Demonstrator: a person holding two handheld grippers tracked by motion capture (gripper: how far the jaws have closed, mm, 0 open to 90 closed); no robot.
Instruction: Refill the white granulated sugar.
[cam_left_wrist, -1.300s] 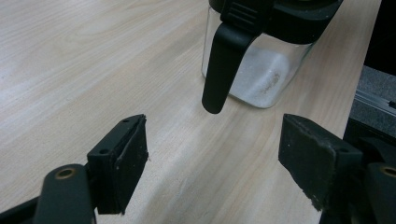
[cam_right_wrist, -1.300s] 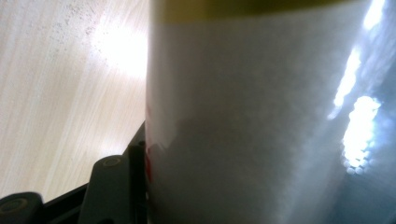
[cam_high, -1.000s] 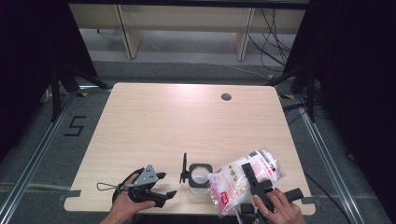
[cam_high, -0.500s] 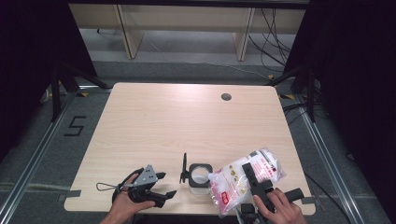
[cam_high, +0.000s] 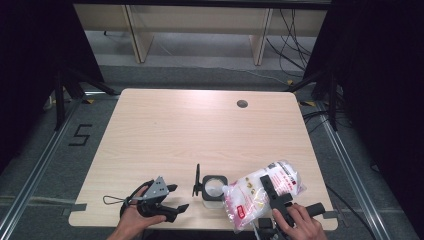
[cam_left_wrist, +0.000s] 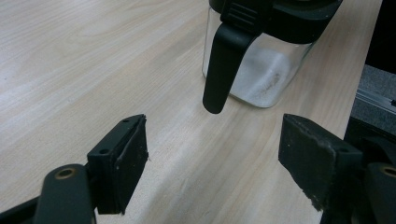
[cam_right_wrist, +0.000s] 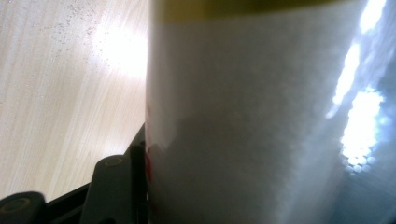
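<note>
At the near edge of the bench (cam_high: 200, 125), we hold a plastic bag (cam_high: 262, 192) of white granules in the right gripper (cam_high: 274, 194), its fingers closed across the bag's middle. The bag lies slanted at the near right corner, its near end just beside an open glass jar (cam_high: 214, 187) with a black collar. Our left gripper (cam_high: 176, 198) rests to the jar's left, fingers wide apart with nothing between them.

We judge the bag soft and shifting, with slick film and some weight from the loose fill. A pinch at mid-body will let both ends sag, so a hold nearer the top seam looks steadier. The jar looks rigid and breakable; its hinged lid (cam_high: 196, 180) stands up at its left, and the body below the collar seems the safest place to grip it.

In the right gripper view the bag (cam_right_wrist: 261, 121) sits too close for us to see its printing, and one finger is hidden behind it. In the left gripper view the jar (cam_left_wrist: 261, 70) is cut off at the top.
</note>
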